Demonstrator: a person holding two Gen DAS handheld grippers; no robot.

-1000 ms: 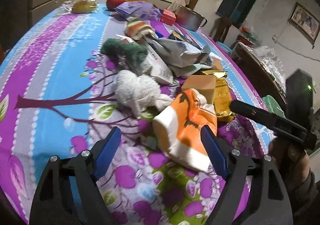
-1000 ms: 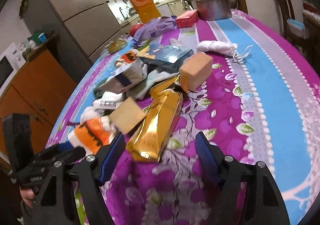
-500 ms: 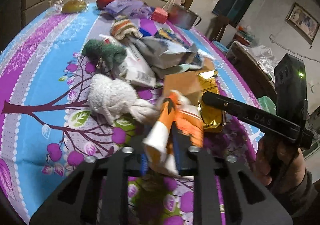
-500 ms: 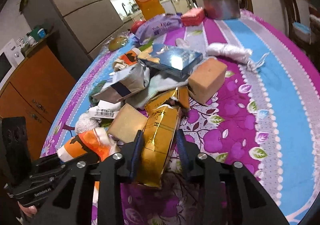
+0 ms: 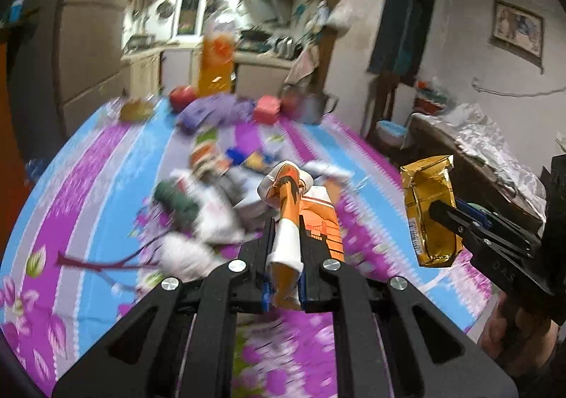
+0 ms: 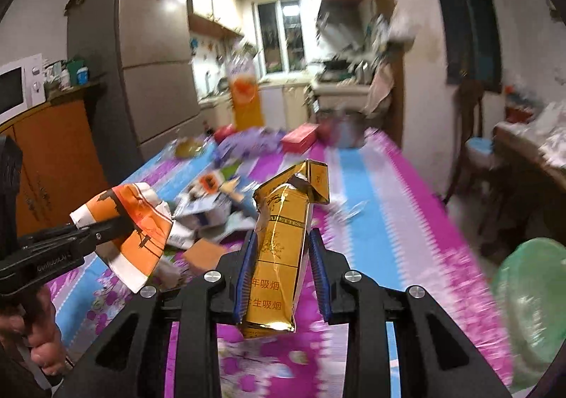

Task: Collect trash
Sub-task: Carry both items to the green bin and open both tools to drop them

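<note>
Left gripper (image 5: 283, 249) clamped on crumpled orange-white paper wrapper (image 5: 300, 207); right gripper (image 6: 281, 260) gripping flattened gold foil carton (image 6: 279, 249); both above purple-blue floral table (image 5: 88, 186).

A lived-in home, dining area opening onto a kitchen: a tall grey steel refrigerator (image 6: 141, 55) at upper left, a white microwave (image 6: 19, 88) on an orange wooden cabinet (image 6: 53, 157), and a flowered purple-and-blue tablecloth (image 6: 389, 221) across the lower frame.
</note>
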